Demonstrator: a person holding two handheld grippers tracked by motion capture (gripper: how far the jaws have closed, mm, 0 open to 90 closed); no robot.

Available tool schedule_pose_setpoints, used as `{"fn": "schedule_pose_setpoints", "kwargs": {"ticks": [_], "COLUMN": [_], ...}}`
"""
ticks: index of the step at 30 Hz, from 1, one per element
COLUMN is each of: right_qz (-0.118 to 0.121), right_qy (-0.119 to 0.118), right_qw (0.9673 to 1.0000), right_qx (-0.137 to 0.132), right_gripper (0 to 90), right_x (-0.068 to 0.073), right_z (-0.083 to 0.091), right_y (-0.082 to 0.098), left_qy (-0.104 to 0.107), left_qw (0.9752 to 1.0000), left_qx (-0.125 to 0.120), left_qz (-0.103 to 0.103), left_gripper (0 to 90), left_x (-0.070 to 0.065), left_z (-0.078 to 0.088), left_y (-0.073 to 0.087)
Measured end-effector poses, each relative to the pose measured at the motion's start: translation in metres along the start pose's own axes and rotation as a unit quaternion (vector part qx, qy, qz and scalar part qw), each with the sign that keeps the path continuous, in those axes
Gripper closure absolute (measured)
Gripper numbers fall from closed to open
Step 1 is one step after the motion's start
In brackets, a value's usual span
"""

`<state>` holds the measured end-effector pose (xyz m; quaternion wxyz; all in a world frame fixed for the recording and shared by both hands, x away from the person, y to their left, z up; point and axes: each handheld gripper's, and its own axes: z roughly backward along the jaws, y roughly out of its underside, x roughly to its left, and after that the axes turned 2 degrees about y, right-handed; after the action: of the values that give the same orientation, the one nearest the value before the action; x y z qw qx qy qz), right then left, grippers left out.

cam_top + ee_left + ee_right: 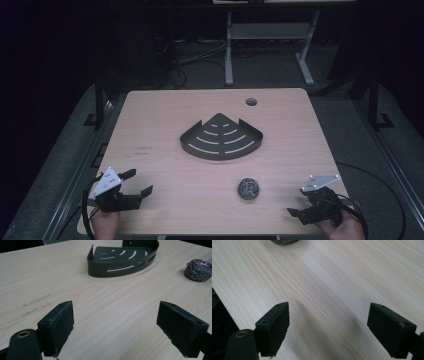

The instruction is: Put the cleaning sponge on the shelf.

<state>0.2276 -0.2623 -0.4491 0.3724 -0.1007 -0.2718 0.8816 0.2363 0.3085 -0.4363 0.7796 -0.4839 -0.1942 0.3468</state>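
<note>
A black quarter-round wire basket [221,137] with slotted floor sits mid-table; it lies far ahead in the left gripper view [122,260]. A ball of steel-wool scrubber [248,188] rests on the wood in front of it, seen at the right edge [199,270] and at the top edge [284,241]. My left gripper [138,182] is near the front left corner, jaws wide open over bare wood [115,322]. My right gripper [302,202] is at the front right, pointing left toward the scrubber, also open with nothing between its pads [328,327].
The light wooden table [165,125] has a round cable hole [251,102] at the back right. Its front edge drops off close to the right gripper [218,312]. A desk frame and cables stand on the dark floor behind.
</note>
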Motion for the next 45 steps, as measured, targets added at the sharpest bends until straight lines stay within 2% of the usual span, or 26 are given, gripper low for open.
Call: {"fn": "schedule_pose_setpoints", "kwargs": {"ticks": [16,21,34,45], "right_qz": [0.017,0.026,0.051,0.060], "right_qy": [-0.018,-0.022,-0.038,-0.042], "right_qw": [0.9997,0.9994,0.9978,0.9971], "right_qx": [-0.003,0.004,0.019,0.021], "right_gripper": [15.9,15.9,15.9,15.3], "right_x": [0.009,0.013,0.024,0.027], "right_z": [0.000,0.000,-0.011,-0.014], "right_y": [-0.014,-0.019,-0.034,-0.043], "left_qy": [-0.003,-0.001,-0.003,-0.003], "left_qw": [1.0000,1.0000,1.0000,1.0000], "left_qx": [0.001,-0.001,-0.002,-0.004], "left_qz": [0.000,0.001,0.003,0.005], "left_gripper": [13.7,13.7,13.7,13.7], "left_x": [0.000,0.001,0.001,0.001], "left_z": [0.002,0.002,0.003,0.004], "left_y": [0.001,0.001,0.001,0.001]}}
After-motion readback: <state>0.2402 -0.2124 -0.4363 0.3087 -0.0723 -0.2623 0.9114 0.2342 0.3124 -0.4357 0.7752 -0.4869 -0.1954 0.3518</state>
